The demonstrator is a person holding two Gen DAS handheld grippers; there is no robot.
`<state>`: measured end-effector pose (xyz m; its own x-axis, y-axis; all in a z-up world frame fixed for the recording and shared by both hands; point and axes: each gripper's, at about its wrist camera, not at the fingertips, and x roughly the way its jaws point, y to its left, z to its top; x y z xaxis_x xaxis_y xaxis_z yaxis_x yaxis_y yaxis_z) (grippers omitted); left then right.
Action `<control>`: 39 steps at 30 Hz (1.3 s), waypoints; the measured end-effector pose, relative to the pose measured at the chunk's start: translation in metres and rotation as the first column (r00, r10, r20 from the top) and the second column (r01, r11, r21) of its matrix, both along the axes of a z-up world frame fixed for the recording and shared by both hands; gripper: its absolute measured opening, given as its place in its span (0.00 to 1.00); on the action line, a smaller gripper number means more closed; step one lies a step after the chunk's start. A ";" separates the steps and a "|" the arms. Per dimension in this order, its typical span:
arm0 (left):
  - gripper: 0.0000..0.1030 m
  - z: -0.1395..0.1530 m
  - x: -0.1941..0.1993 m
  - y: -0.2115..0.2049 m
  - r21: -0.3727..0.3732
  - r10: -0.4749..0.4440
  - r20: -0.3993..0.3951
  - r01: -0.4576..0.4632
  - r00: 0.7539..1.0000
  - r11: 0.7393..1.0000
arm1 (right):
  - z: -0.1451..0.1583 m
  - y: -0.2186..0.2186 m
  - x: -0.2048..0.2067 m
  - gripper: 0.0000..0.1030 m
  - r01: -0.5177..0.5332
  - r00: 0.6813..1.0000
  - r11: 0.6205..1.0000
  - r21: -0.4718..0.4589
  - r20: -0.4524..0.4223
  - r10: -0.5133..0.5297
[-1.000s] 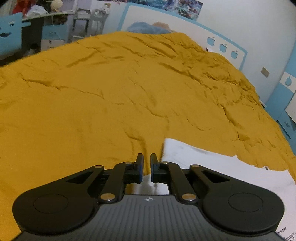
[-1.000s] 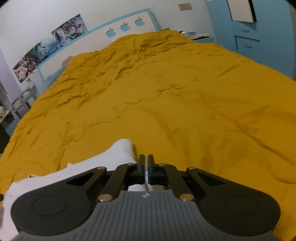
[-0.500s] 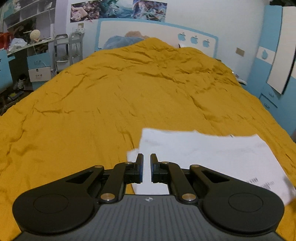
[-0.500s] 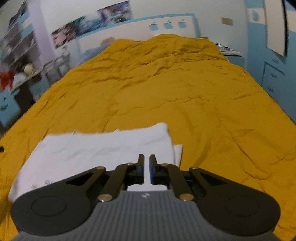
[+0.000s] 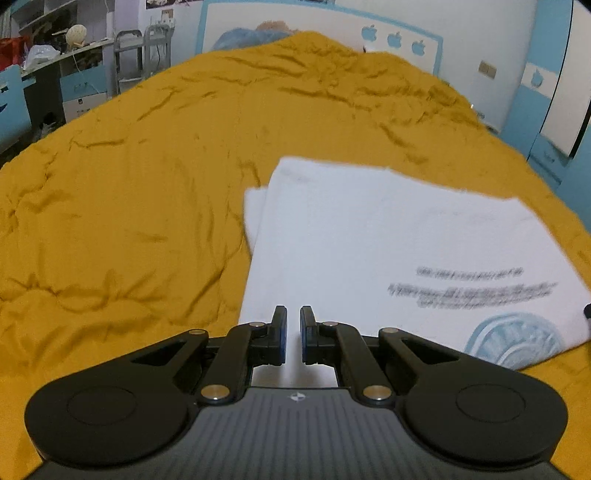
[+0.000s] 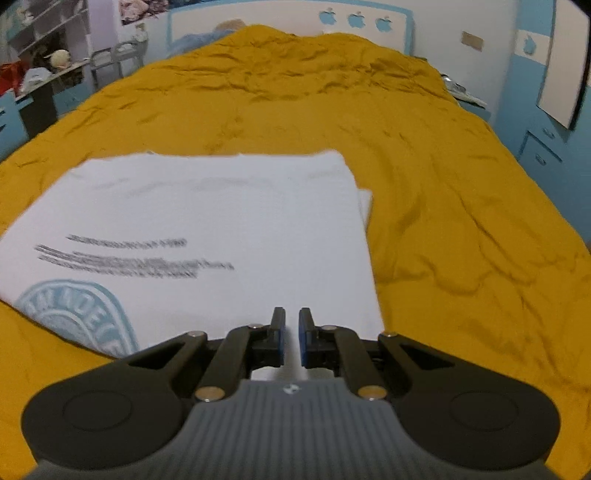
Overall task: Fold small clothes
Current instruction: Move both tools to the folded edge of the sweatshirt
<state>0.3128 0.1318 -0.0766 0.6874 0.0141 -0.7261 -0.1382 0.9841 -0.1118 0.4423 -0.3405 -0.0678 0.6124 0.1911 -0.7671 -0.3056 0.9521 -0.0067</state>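
White T-shirt (image 5: 388, 243), folded into a flat rectangle, lies on the mustard-yellow bedspread (image 5: 129, 192); we see blurred dark lettering and a pale blue round emblem (image 6: 74, 317) on its upper face; a lower layer peeks out along one side edge. Our left gripper (image 5: 293, 332) sits low over the near left corner of the shirt, fingers slightly parted with nothing between them; our right gripper (image 6: 291, 334) sits over the near right corner, fingers likewise parted and grasping nothing. Beyond the bed stands a white headboard (image 6: 288, 22) with blue apple shapes.
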 end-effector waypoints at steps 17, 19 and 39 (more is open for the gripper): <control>0.06 -0.026 -0.014 0.003 0.007 0.043 -0.058 -0.043 0.997 0.999 | -0.040 -0.015 0.000 0.00 0.052 0.996 0.998 0.041 -0.080 -0.049; 0.06 -0.015 -0.019 0.006 -0.030 0.049 -0.023 -0.050 0.999 0.998 | -0.030 -0.015 -0.004 0.00 0.039 0.997 0.998 0.046 -0.064 -0.036; 0.06 0.009 0.071 -0.049 -0.149 -0.057 0.086 0.070 0.995 0.986 | 0.013 -0.052 0.069 0.52 0.130 0.991 0.948 0.292 -0.036 -0.125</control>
<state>0.3837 0.0829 -0.0674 0.7400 -0.1373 -0.6584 -0.0604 0.9614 -0.2684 0.5117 -0.3924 -0.0545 0.6342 0.3297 -0.6994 -0.1790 0.9426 0.2820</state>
